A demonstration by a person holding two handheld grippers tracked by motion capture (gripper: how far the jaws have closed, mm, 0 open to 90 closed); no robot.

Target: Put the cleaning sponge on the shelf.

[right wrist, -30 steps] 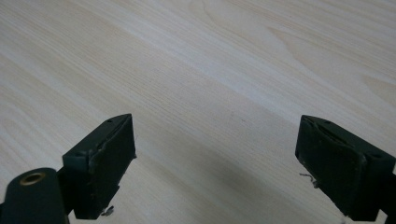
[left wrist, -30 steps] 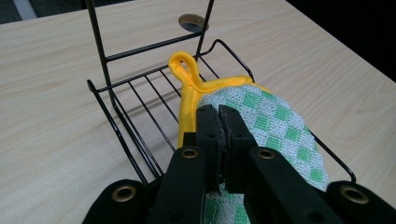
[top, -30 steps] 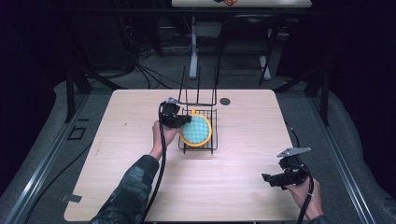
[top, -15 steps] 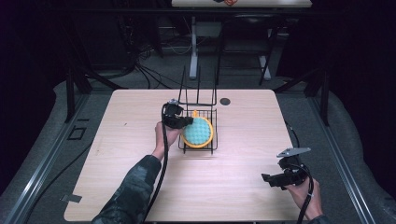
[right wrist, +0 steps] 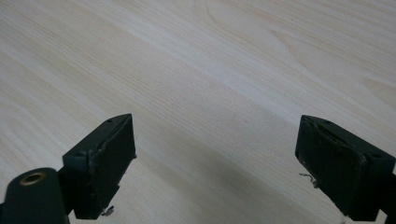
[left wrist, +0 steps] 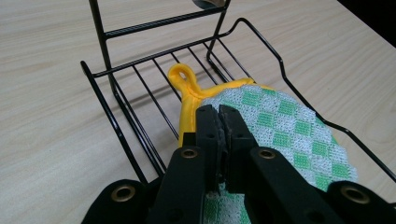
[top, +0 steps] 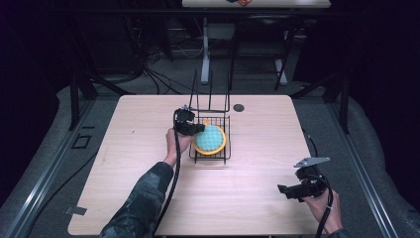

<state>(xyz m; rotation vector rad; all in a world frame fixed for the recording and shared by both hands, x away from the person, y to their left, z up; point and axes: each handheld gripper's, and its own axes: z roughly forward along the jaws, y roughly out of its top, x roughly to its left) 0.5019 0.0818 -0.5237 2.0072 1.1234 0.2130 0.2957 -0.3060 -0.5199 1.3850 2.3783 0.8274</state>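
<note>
A round green-and-white checked pot holder (top: 210, 138) (left wrist: 280, 126) with a yellow border and a yellow hanging loop (left wrist: 181, 74) lies in a black wire rack (top: 212, 148) (left wrist: 130, 121) at the table's middle. My left gripper (top: 194, 129) (left wrist: 219, 112) is shut on the pot holder's edge, just beside the loop, with its jaws pressed together. My right gripper (top: 287, 191) (right wrist: 215, 163) stands open low over bare wood near the table's front right corner, with nothing between its fingers.
The rack has tall upright rods (top: 210, 91) at its far side. A small dark round disc (top: 239, 107) lies on the wooden table (top: 129, 163) behind the rack. Cables trail from both grippers toward the front edge.
My left gripper and the pot holder have shifted slightly toward the rack's far side. The right gripper has stayed in place.
</note>
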